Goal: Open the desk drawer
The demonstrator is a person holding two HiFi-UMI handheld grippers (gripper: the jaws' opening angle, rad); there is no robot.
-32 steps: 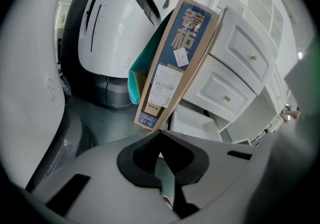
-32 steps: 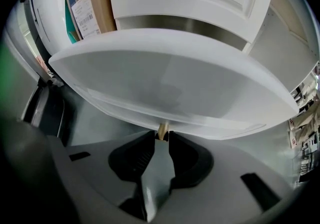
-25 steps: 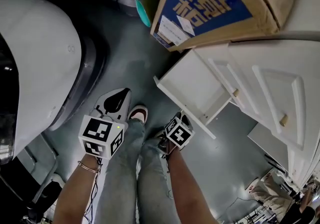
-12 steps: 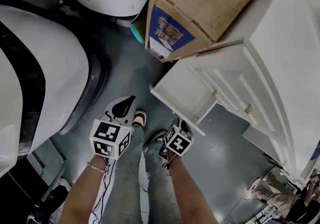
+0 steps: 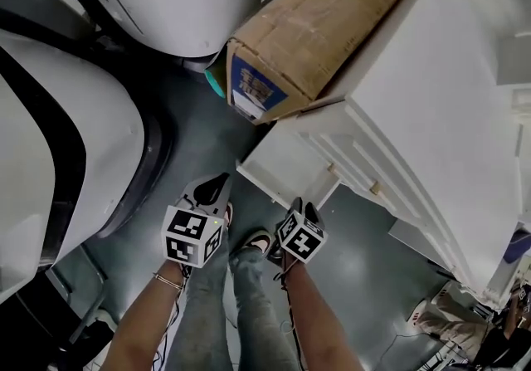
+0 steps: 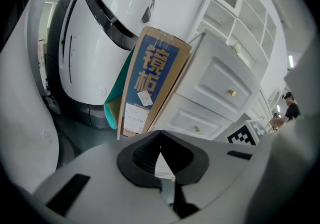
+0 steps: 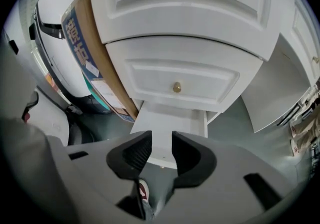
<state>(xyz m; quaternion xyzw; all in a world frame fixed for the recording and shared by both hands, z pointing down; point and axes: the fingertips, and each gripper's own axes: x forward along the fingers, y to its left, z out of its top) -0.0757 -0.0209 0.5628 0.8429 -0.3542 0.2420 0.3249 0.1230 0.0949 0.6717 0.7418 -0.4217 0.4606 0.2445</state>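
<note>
One white drawer (image 5: 286,168) juts over grey floor (image 5: 369,249).

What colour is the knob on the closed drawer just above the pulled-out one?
Brass-gold: the small round knob shows best in the right gripper view.

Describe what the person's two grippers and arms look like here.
The left gripper and right gripper are alike: light grey shells, black ribbed jaws, each carrying a white cube of black square markers. The right gripper's jaws are opening, nothing between them. Both forearms are unsleeved; a thin bracelet is worn on the left one.
</note>
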